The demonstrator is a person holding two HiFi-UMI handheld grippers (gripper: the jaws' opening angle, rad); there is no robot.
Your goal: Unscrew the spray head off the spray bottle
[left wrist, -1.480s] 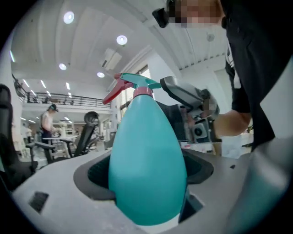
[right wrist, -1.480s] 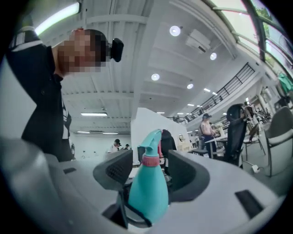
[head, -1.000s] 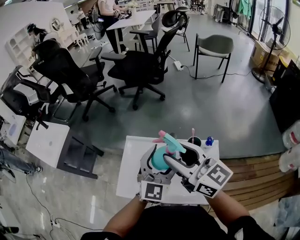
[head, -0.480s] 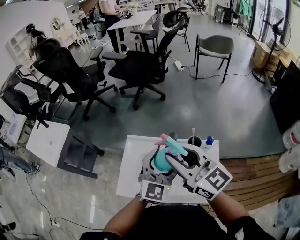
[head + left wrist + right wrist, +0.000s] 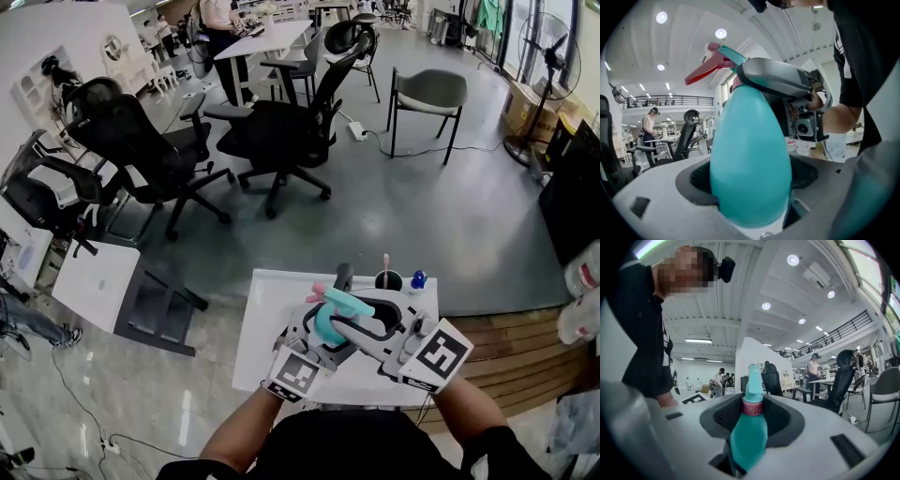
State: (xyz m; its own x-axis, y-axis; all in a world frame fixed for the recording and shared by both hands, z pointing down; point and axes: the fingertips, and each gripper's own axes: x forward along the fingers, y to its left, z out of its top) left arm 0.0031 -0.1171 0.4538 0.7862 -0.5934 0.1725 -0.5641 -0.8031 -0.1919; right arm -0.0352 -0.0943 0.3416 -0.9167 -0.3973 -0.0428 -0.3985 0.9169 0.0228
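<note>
A teal spray bottle [image 5: 327,324] hangs in the air over a small white table [image 5: 265,323], tilted, with its teal spray head [image 5: 344,302] and pink trigger [image 5: 317,294] uppermost. My left gripper [image 5: 317,330] is shut on the bottle's round body [image 5: 751,154]. From the right, my right gripper [image 5: 362,317] crosses over it, and its jaws have come in on the red collar [image 5: 752,408] under the spray head [image 5: 753,378]. In the left gripper view the right gripper's grey jaw lies across the bottle's neck, below the red trigger [image 5: 705,69].
A dark cup [image 5: 388,279] with brushes and a small blue object [image 5: 418,280] stand at the table's far edge. Black office chairs [image 5: 281,136] fill the floor beyond. A white side table [image 5: 98,286] is at the left, wooden boards [image 5: 511,361] at the right.
The right gripper's jaws have closed in around the bottle's neck. Both grippers and the bottle have dropped a little and tilted; the left marker cube has swung to the left.
</note>
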